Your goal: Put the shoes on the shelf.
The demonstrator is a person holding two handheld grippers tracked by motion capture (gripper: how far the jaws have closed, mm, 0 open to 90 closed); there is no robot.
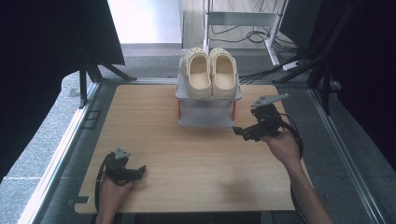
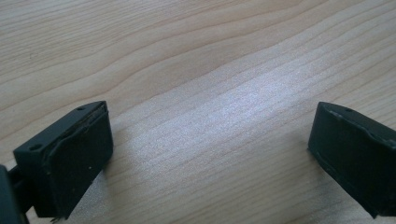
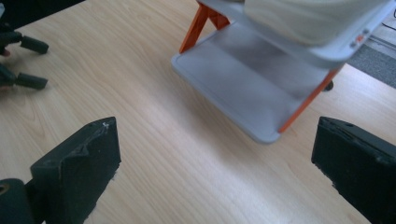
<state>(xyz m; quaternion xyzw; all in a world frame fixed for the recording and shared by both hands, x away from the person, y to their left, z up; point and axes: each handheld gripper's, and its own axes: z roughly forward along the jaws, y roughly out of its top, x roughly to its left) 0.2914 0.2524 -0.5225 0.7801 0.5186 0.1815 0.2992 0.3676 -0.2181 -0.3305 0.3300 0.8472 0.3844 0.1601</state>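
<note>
A pair of cream clogs (image 1: 211,72) sits side by side on the top shelf of a small grey two-tier rack (image 1: 205,116) with orange legs, at the far middle of the wooden table. In the right gripper view a clog (image 3: 308,18) rests above the bare lower shelf (image 3: 243,88). My right gripper (image 1: 239,131) hovers just right of the rack's lower shelf, open and holding nothing. My left gripper (image 1: 141,171) rests near the table's front left, also open and holding nothing, with bare wood between its pads (image 2: 70,158).
The wooden table (image 1: 187,158) stands in a metal frame. Cables and white desk legs (image 1: 271,32) lie on the floor beyond the rack. Dark curtains hang at both sides. The left gripper's fingers (image 3: 28,63) show far off in the right gripper view.
</note>
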